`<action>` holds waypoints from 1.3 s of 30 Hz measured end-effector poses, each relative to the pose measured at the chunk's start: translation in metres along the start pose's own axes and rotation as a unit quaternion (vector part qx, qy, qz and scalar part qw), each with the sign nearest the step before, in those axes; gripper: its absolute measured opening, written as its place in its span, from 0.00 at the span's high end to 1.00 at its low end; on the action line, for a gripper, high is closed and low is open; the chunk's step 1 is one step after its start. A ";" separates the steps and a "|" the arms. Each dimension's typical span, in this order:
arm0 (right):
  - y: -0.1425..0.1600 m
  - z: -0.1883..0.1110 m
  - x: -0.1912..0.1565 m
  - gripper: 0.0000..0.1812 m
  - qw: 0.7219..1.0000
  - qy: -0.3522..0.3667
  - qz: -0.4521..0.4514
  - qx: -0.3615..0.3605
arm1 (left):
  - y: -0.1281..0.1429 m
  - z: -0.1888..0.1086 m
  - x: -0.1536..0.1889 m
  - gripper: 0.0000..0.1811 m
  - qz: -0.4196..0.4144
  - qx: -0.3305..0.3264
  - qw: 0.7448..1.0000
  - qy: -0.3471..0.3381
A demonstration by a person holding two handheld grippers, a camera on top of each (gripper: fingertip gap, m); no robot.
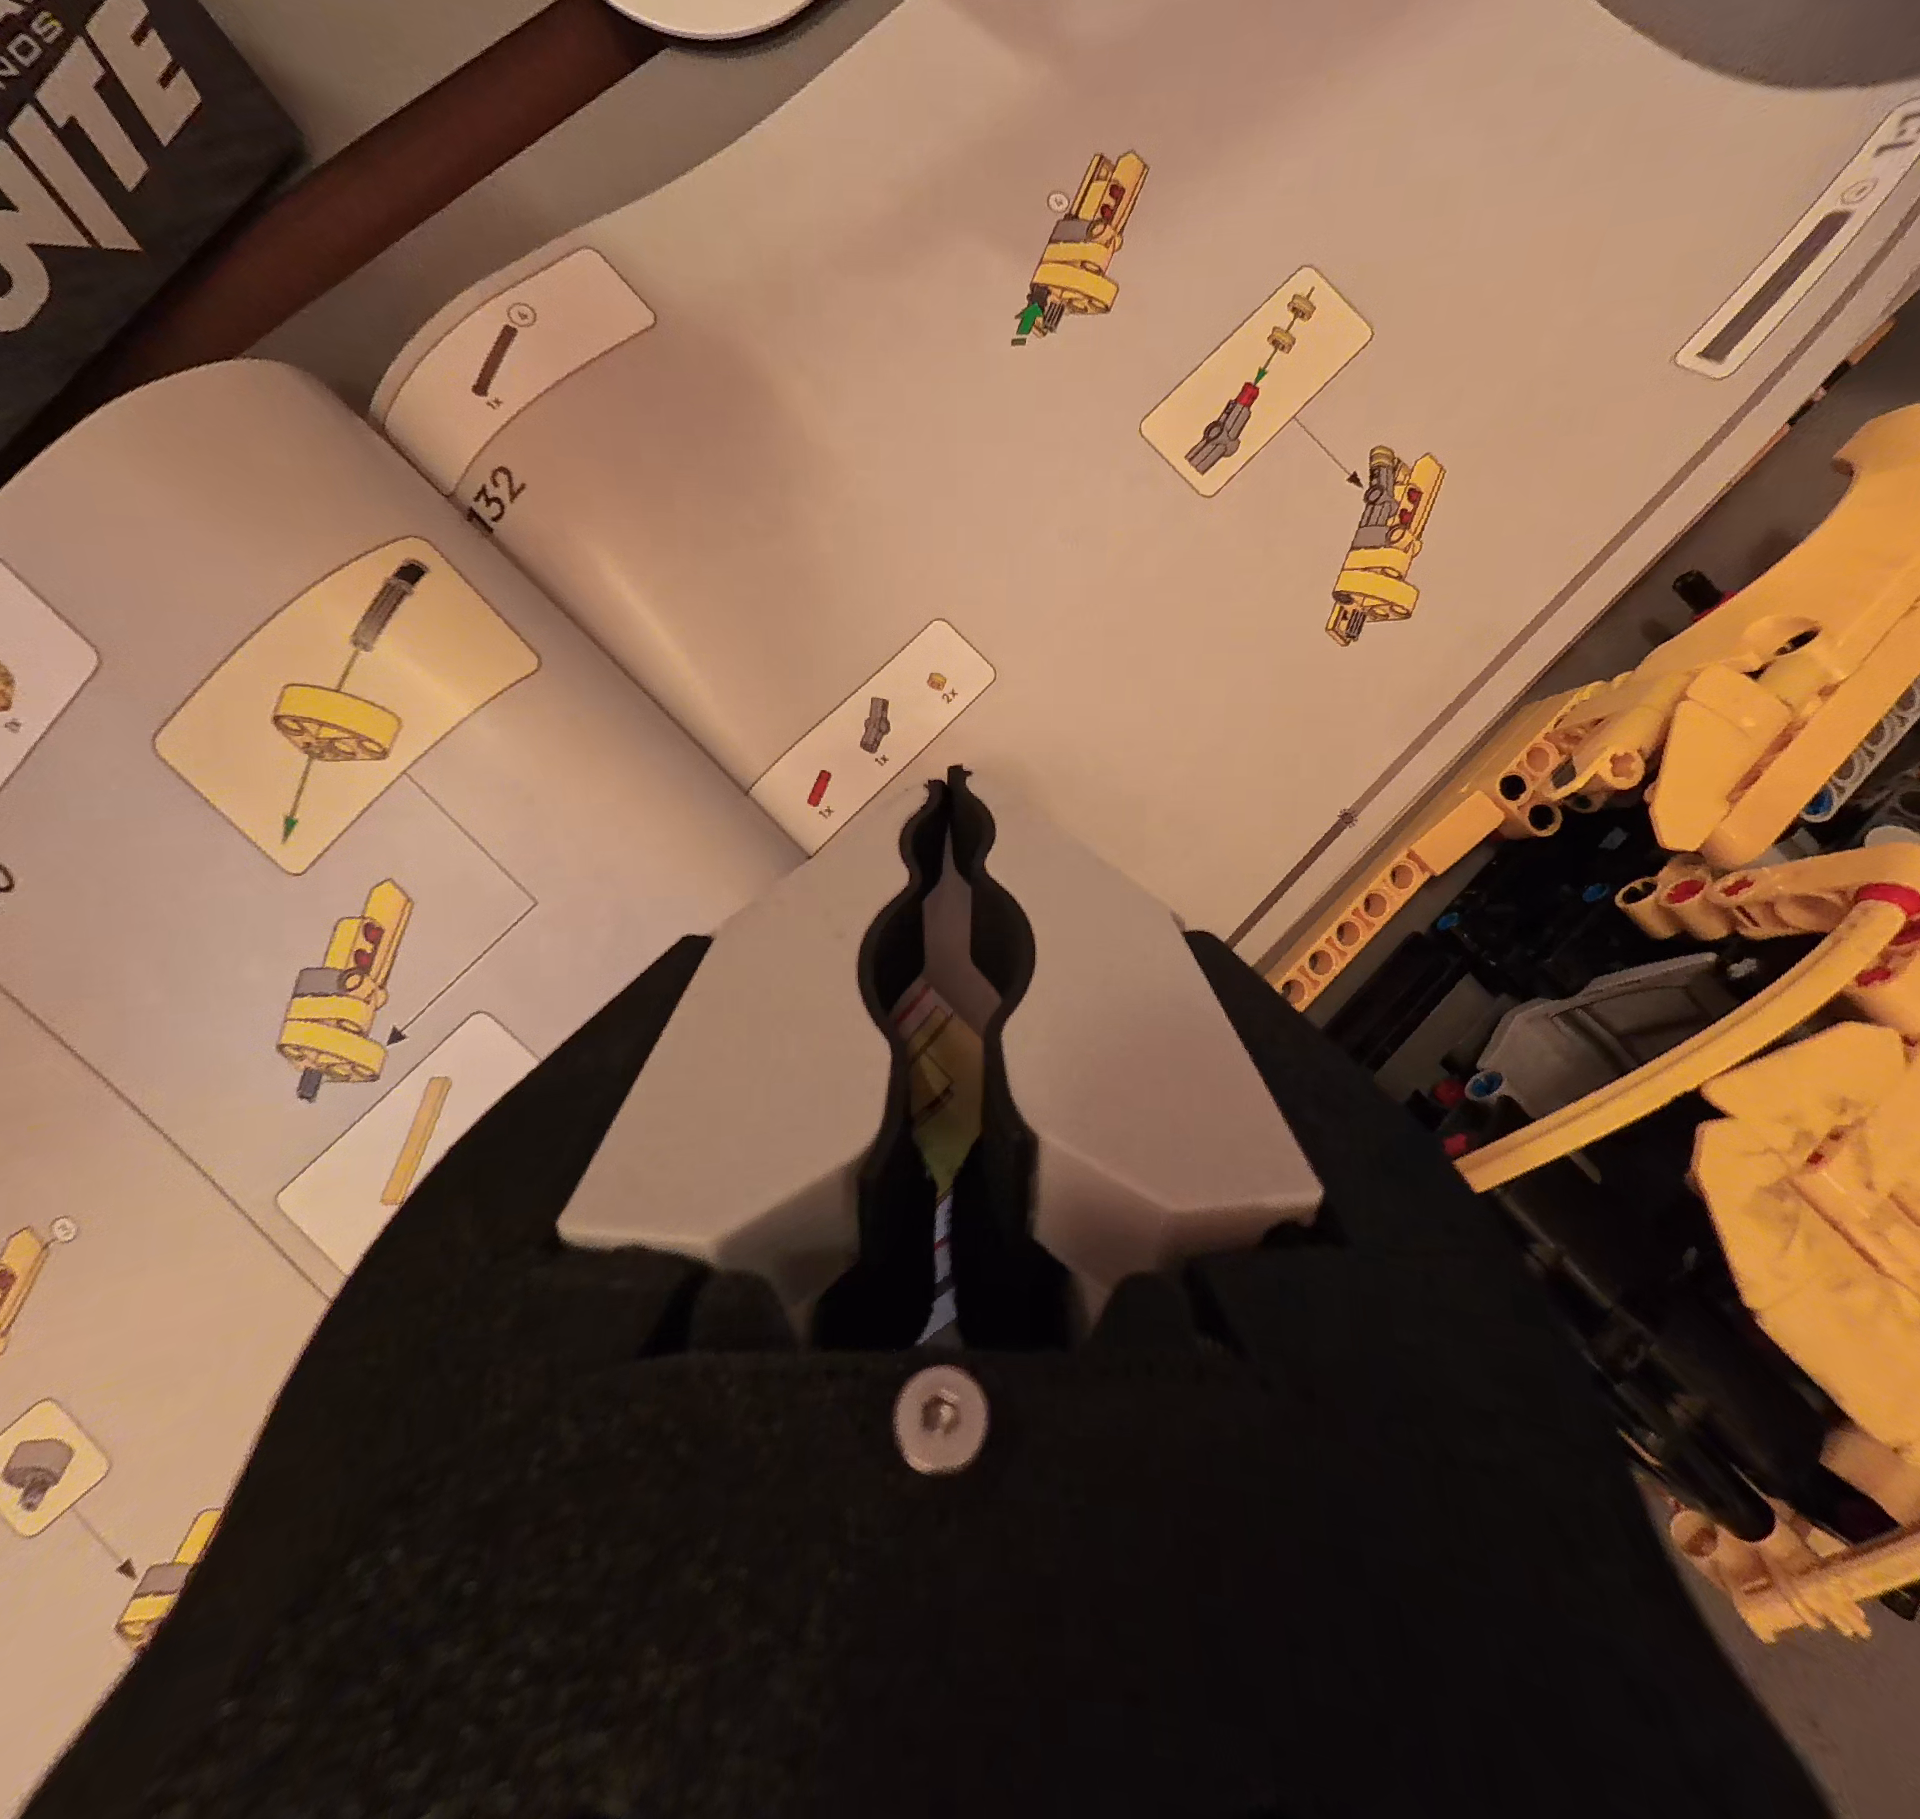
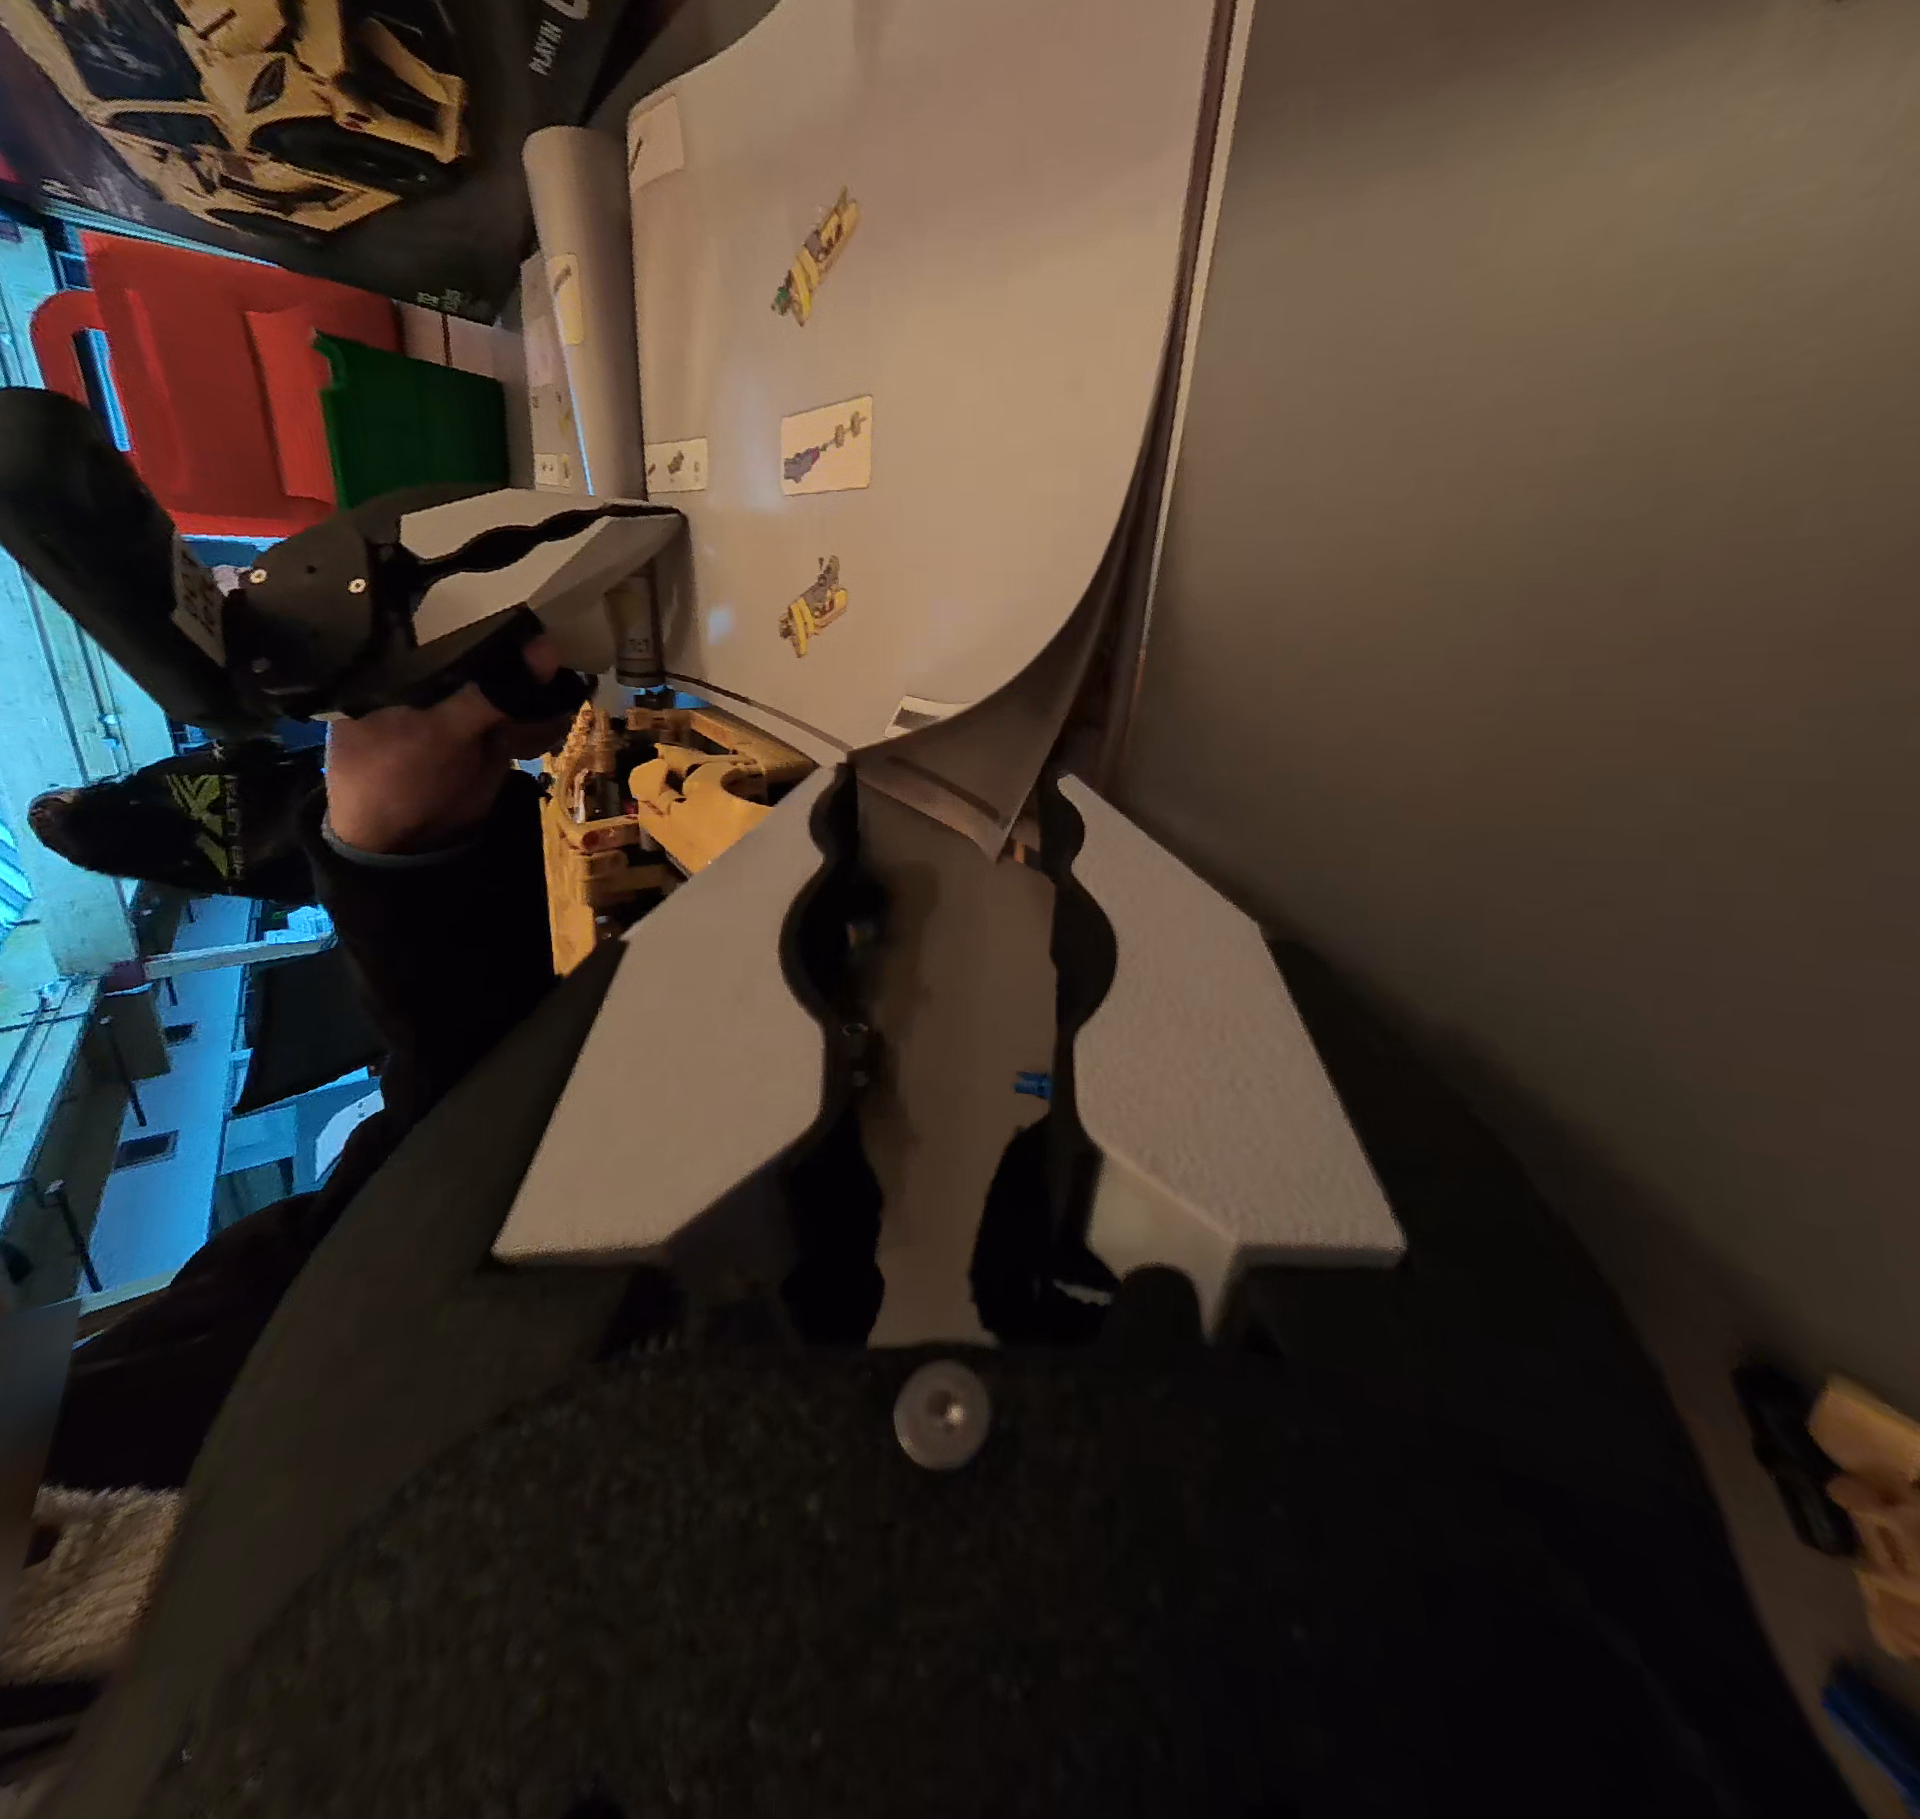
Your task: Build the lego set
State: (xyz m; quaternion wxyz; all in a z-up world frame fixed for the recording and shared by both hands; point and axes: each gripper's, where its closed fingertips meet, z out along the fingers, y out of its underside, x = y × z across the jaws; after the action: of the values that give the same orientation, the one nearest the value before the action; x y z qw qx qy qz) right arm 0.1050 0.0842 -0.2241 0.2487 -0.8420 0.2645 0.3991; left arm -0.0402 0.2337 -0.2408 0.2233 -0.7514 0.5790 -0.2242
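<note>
Between my right gripper's (image 2: 940, 803) parted fingers sits a curled instruction booklet (image 2: 935, 367) page corner; my left gripper (image 1: 951, 782), closed empty, hovers above the booklet beside the yellow model (image 1: 1714, 834).

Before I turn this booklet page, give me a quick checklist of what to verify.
1. Left hand-held gripper shut, with tips resting on the open instruction booklet: ok.
2. Curled page has its lower corner between the fingers of the right hand-held gripper: ok.
3. Right jaws closed on that page: not ok, a gap shows on both sides.
4. Only one sheet lifted: cannot tell, layered edges show at the corner.
5. Yellow lego model sits beside the booklet, not on the page: ok.
</note>
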 end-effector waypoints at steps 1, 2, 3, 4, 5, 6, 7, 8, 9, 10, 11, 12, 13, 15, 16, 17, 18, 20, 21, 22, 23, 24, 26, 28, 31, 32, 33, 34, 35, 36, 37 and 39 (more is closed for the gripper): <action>0.000 0.000 0.003 0.81 1.000 0.009 -0.001 -0.002 | 0.000 0.000 0.000 1.00 0.000 0.000 1.000 -0.001; 0.001 0.002 0.005 0.82 1.000 0.021 -0.005 -0.004 | 0.000 0.000 0.000 1.00 0.000 -0.001 1.000 -0.001; 0.001 0.003 0.005 0.81 1.000 0.021 -0.005 -0.007 | 0.000 0.000 0.000 1.00 0.002 -0.001 1.000 -0.002; 0.002 0.005 0.003 0.81 1.000 0.013 -0.006 -0.010 | 0.000 0.000 0.000 1.00 0.003 -0.001 1.000 -0.003; 0.003 0.006 0.002 0.81 1.000 0.011 -0.004 -0.012 | 0.000 0.000 0.000 1.00 0.003 -0.001 1.000 -0.002; 0.003 0.005 0.004 0.81 1.000 0.015 -0.004 -0.013 | 0.000 0.000 0.000 1.00 0.003 -0.001 1.000 -0.002; 0.002 0.005 0.006 0.81 1.000 0.018 -0.003 -0.011 | 0.000 0.000 0.000 1.00 0.002 -0.001 1.000 -0.001; 0.002 0.004 0.006 0.81 1.000 0.014 0.000 -0.008 | 0.000 0.000 0.000 1.00 0.002 -0.001 1.000 -0.001; 0.001 0.003 0.005 0.81 1.000 0.009 0.001 -0.005 | 0.000 0.000 0.000 1.00 0.001 -0.001 1.000 0.000; 0.000 0.002 0.006 0.80 1.000 0.008 0.004 -0.003 | 0.000 0.000 0.000 1.00 0.001 0.000 1.000 0.000; -0.001 0.001 0.005 0.78 1.000 0.004 0.003 0.001 | 0.000 0.000 0.000 1.00 0.001 0.000 1.000 0.000; -0.001 0.001 0.000 0.76 1.000 -0.012 0.000 0.004 | 0.000 0.000 0.000 1.00 0.002 0.000 1.000 -0.001; -0.001 -0.001 -0.004 0.75 1.000 -0.026 0.005 0.004 | 0.000 0.000 0.000 1.00 0.002 0.000 1.000 -0.001; -0.004 -0.002 -0.002 0.75 1.000 -0.023 0.009 0.012 | 0.000 0.000 0.000 1.00 0.003 0.000 1.000 -0.002; -0.002 0.000 -0.002 0.73 1.000 -0.021 0.008 0.007 | 0.000 0.000 0.000 1.00 0.003 -0.001 1.000 -0.002; -0.001 0.002 -0.002 0.70 1.000 -0.021 0.006 0.001 | 0.000 0.000 0.000 1.00 0.003 -0.001 1.000 -0.001; 0.000 0.002 -0.003 0.70 1.000 -0.028 0.007 -0.001 | 0.000 0.000 0.000 1.00 0.002 -0.001 1.000 0.000; -0.001 0.001 -0.004 0.68 0.999 -0.040 0.015 0.001 | 0.000 0.000 0.000 1.00 0.001 0.000 1.000 0.002; -0.001 0.001 -0.004 0.68 0.999 -0.045 0.017 0.002 | 0.000 0.000 0.000 1.00 0.001 0.001 1.000 0.003; -0.001 0.001 -0.004 0.68 0.998 -0.050 0.023 0.004 | 0.000 0.000 0.000 1.00 0.001 0.000 1.000 0.003; -0.002 0.001 -0.003 0.70 0.998 -0.050 0.027 0.005 | 0.000 0.000 0.000 1.00 0.001 0.000 1.000 0.002; -0.003 0.001 -0.001 0.72 0.999 -0.043 0.026 0.006 | 0.000 0.000 0.000 1.00 0.002 0.001 1.000 0.001; -0.002 0.004 0.002 0.77 1.000 -0.025 0.017 -0.001 | 0.000 0.000 0.000 1.00 0.004 0.000 1.000 -0.001; -0.001 0.006 0.003 0.87 1.000 -0.013 0.004 -0.009 | 0.000 0.000 0.000 1.00 0.004 0.000 1.000 -0.001; 0.002 0.009 0.007 1.00 0.999 0.026 -0.024 -0.026 | 0.000 0.000 0.000 1.00 0.002 0.003 1.000 0.002; 0.003 0.009 0.006 1.00 0.998 0.034 -0.034 -0.030 | 0.000 0.000 0.000 1.00 0.001 0.004 1.000 0.003; 0.002 0.008 0.003 1.00 0.998 0.035 -0.046 -0.029 | 0.000 0.000 0.000 1.00 -0.001 0.005 1.000 0.004; 0.001 0.006 -0.002 1.00 0.998 0.034 -0.056 -0.025 | -0.001 -0.001 0.000 1.00 -0.002 0.007 1.000 0.006; -0.001 0.004 -0.008 1.00 0.997 0.030 -0.069 -0.019 | -0.002 -0.001 0.000 1.00 -0.005 0.008 1.000 0.007; -0.003 0.001 -0.014 1.00 0.996 0.030 -0.084 -0.012 | -0.002 -0.002 0.001 1.00 -0.008 0.009 1.000 0.009; -0.005 -0.001 -0.021 1.00 0.995 0.031 -0.099 -0.006 | -0.002 -0.002 0.001 1.00 -0.011 0.011 1.000 0.011; -0.009 -0.004 -0.042 1.00 0.987 0.031 -0.159 0.011 | -0.005 -0.003 0.001 0.98 -0.027 0.018 0.999 0.021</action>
State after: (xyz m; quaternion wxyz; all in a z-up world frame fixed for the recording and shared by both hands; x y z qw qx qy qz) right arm 0.0904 0.0991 -0.1867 0.3093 -0.8827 0.1395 0.3252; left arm -0.0382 0.2332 -0.2351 0.2182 -0.7580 0.5587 -0.2561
